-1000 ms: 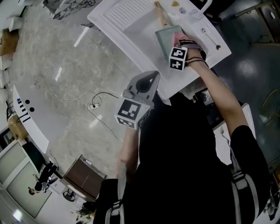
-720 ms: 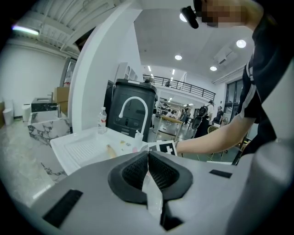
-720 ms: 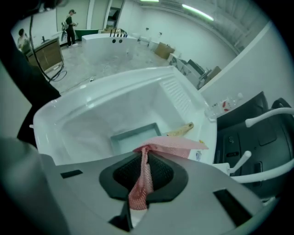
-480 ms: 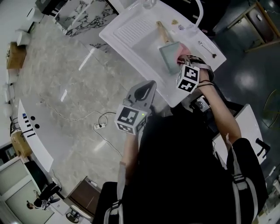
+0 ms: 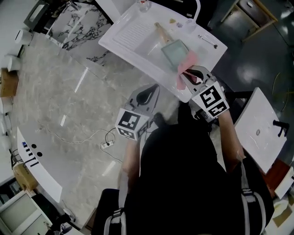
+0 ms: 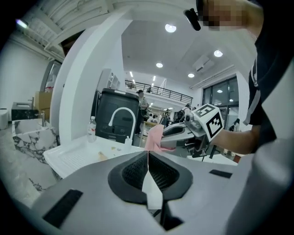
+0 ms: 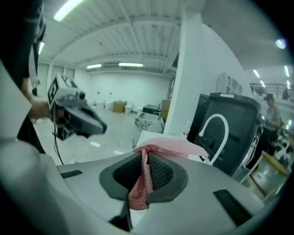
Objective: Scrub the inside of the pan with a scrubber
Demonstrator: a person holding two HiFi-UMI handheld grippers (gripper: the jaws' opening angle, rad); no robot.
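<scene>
Over near-right corner of white sink (image 5: 110, 40), holds right gripper (image 5: 186, 79) out fwd on a bare, nearly straight forearm, marker cube turned up toward head cam. Pinches pink mesh scrubber (image 5: 185, 68) btw its jaws: in right gripper view, shows them clamped on a narrow strip of mesh, w/ rest of cloth fanned out past tips. Hangs scrubber over near-right corner of pan (image 5: 174, 51) (contact w/ pan can't be told from head view). Holds left gripper (image 5: 153, 92) lower and closer to body, elbow bent, just short of sink's near edge, tips aimed at sink. Shows, in left gripper view, jaws pressed together w/ nothing btw them, and right gripper w/ pink cloth off to right, well apart. As for sink: holds square pan lying flat in basin, pale green inside facing up, wooden handle (image 5: 161, 31) pointing to far side. Has ribbed drain area (image 5: 133, 28) left of pan, spoon (image 5: 207, 41) on right ledge, a few small scraps (image 5: 174, 21) nr far rim, white curved tap (image 5: 197, 7) at far edge. Carries clear bottle (image 6: 92, 129) upright at far-left end, seen in left gripper view. Off to person's right, shows second white sink unit (image 5: 257, 133), apart from both grippers.
</scene>
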